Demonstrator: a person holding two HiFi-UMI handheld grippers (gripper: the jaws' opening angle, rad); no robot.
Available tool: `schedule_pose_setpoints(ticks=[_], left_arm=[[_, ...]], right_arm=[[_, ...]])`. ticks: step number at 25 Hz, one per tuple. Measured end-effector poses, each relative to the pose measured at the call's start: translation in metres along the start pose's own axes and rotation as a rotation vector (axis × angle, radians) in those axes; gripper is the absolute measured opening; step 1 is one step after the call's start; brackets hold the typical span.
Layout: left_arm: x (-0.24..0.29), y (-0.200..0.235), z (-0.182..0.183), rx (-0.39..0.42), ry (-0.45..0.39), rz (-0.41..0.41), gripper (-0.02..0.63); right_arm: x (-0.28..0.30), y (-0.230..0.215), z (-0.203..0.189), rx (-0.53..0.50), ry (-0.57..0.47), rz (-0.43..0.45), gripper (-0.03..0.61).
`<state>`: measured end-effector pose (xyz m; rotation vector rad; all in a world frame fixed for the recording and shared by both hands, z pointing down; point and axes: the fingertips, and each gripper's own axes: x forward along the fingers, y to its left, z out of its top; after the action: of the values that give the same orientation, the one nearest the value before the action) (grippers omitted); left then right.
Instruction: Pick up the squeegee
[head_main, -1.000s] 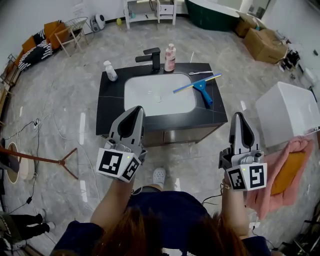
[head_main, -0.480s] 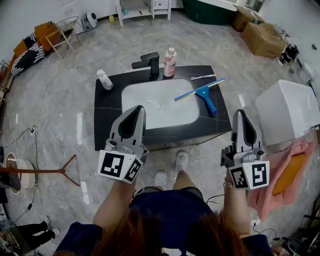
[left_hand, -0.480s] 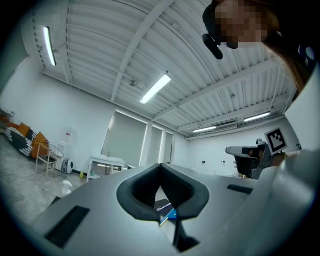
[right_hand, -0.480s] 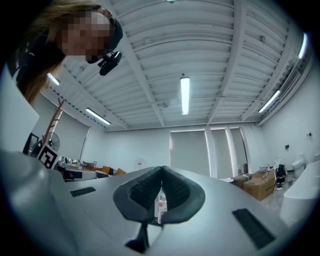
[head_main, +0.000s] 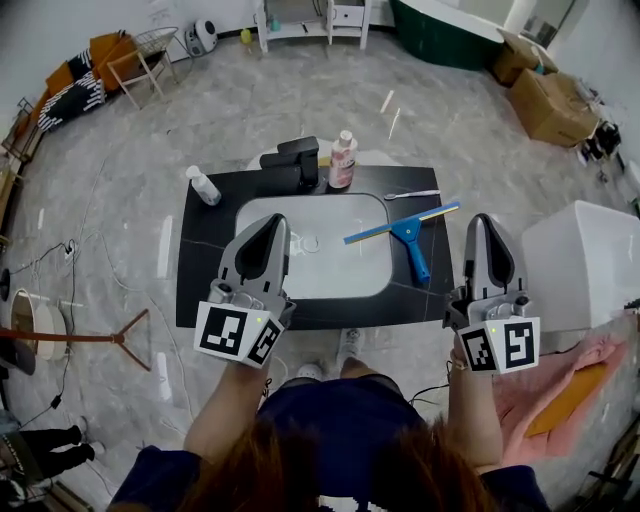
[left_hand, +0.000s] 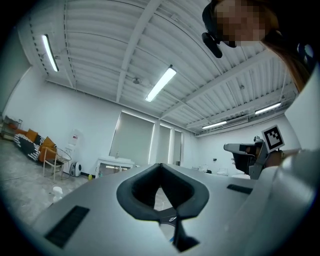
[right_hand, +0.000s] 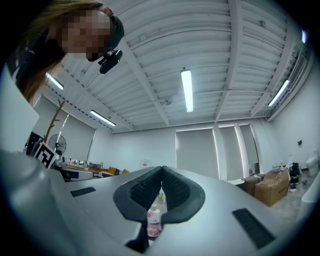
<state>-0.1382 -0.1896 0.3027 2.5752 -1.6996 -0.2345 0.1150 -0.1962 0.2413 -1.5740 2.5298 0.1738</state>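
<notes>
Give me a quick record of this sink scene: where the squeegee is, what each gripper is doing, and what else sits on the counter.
squeegee: blue, lying at the right of the black counter, blade end over the right rim of the white sink, handle toward the person
left gripper: shut, empty, held over the sink's left side in the head view
right gripper: shut, empty, right of the squeegee, not touching it
other items: black faucet, pink bottle, small white bottle
status: squeegee not yet picked up
</notes>
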Motion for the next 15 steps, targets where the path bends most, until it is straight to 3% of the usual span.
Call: schedule_pose_setpoints(ticks=[8, 15], left_arm=[[0.083, -0.003, -0.018, 0.001, 0.013, 0.058, 0.018], [0.123, 0.005, -0.032, 0.007, 0.042, 0.075, 0.018]], right_arm=[[0.063, -0.074, -0.025, 0.036, 0.021, 0.06, 0.015], [0.09, -0.102, -0.046, 0.046, 0.055, 0.038, 0.015]])
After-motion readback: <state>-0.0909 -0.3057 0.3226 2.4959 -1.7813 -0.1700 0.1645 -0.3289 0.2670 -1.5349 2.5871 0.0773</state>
